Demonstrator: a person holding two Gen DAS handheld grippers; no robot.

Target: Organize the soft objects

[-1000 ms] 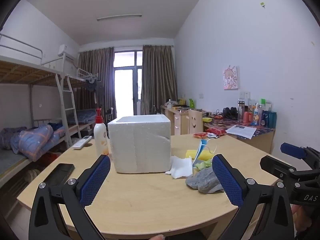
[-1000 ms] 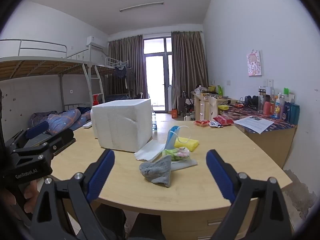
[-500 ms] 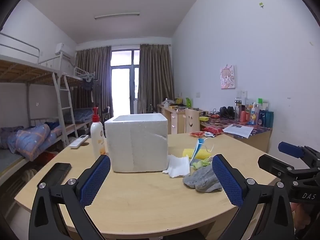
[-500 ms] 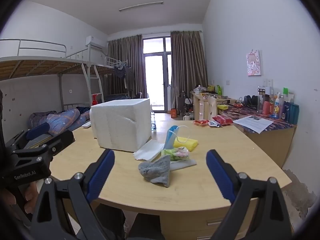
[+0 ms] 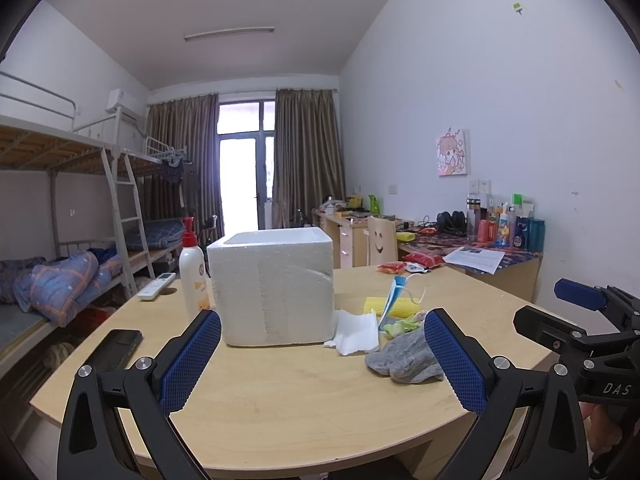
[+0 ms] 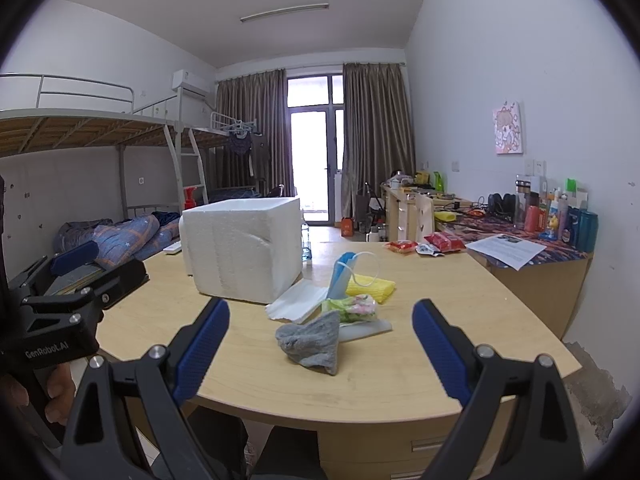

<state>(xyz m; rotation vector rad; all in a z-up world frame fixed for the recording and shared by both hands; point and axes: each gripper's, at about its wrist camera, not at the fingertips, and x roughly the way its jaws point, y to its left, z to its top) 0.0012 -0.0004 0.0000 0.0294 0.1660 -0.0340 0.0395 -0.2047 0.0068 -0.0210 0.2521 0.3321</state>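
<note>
Only left view shows lotion bottle, phone, both grippers' jaws spread, holding nothing, grey sock ahead.

Table: pale wood, smooth, matt. Box: white foam, grainy, rough. Grey sock: knitted cloth, fuzzy. Tissue: soft creased paper. Yellow cloth: ribbed, possibly microfibre. Bottle: glossy plastic. Phone: glossy black.
</note>
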